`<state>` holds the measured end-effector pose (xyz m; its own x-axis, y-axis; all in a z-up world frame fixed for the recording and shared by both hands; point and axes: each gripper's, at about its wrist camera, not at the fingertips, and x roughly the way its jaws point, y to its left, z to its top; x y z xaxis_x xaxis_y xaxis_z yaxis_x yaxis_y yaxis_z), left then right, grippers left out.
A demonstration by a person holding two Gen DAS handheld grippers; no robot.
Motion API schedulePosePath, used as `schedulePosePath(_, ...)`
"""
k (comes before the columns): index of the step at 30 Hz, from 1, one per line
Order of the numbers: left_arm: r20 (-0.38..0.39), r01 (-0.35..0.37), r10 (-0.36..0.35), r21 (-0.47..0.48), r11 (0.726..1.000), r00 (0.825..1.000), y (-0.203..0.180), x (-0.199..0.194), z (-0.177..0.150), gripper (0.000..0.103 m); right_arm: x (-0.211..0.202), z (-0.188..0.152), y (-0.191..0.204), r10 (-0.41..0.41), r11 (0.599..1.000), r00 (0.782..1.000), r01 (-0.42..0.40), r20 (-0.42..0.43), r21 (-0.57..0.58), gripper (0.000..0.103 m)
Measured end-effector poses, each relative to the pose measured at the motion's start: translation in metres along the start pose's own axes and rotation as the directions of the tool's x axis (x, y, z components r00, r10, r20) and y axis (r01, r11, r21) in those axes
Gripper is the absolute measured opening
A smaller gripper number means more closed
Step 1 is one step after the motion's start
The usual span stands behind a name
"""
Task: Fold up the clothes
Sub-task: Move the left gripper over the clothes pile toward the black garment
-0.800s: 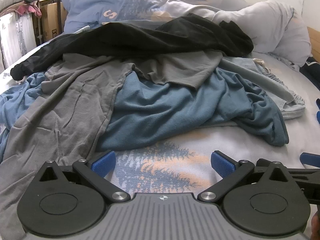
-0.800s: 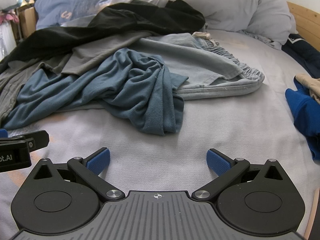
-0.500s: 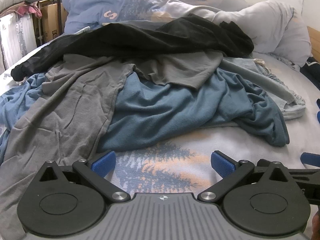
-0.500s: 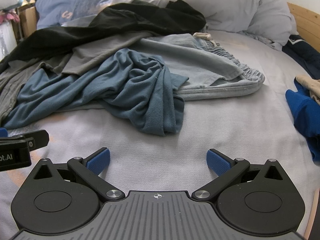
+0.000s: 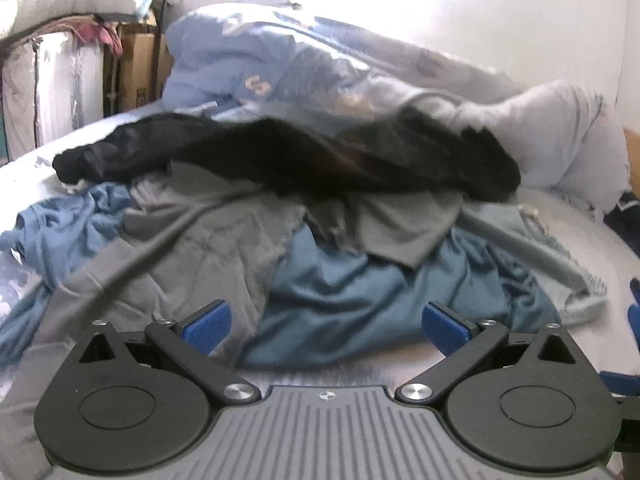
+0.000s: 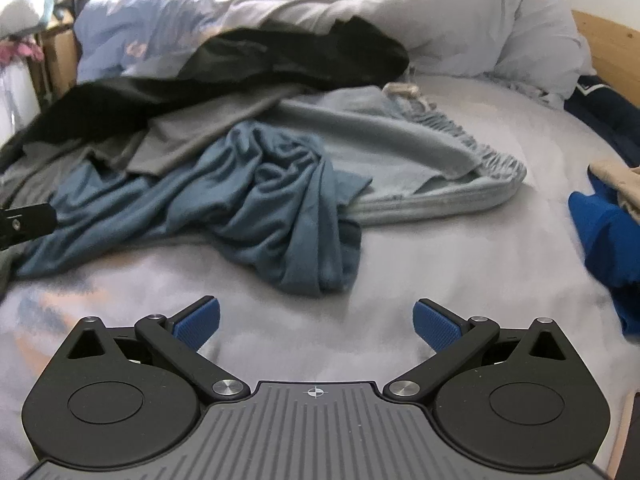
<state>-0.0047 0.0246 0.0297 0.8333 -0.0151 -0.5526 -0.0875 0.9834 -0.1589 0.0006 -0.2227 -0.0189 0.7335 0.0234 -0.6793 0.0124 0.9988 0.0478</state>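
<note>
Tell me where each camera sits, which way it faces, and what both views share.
Left wrist: on the left gripper, low over the bed, facing the clothes pile; its open blue fingers show.
Right wrist: on the right gripper, facing the bedsheet right of the pile; open fingers show.
Shared: the teal shirt, black garment and duvet.

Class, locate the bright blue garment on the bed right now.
In the right wrist view, the bright blue garment lies at the far right edge on the bed sheet, beneath a beige cloth, apart from the main pile.

Black garment [image 5: 304, 156] motion-blurred; royal-blue cloth [image 6: 604, 236] cut off at right edge.
</note>
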Motion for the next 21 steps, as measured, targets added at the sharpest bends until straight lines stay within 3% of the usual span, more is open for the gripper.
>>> schedulePosePath(4, 0.043, -0.002, 0.004, -0.042, 0.999, 0.999, 0.008, -0.003, 0.006, 0.103, -0.006, 0.005, -0.002, 0.024, 1.0, 0.999, -0.025, 0.039, 0.015, 0.103)
schedulePosePath(10, 0.033, -0.004, 0.008, -0.112, 0.994, 0.999, 0.022, 0.001, 0.007, 0.103, -0.007, 0.007, -0.003, 0.04, 0.999, 0.998, -0.041, 0.044, 0.019, 0.103)
schedulePosePath(21, 0.077, -0.007, 0.018, -0.135, 0.991, 0.997, 0.031, -0.006, 0.008, 0.103, -0.008, 0.006, -0.001, 0.043, 0.999, 0.998, -0.044, 0.049, 0.021, 0.103)
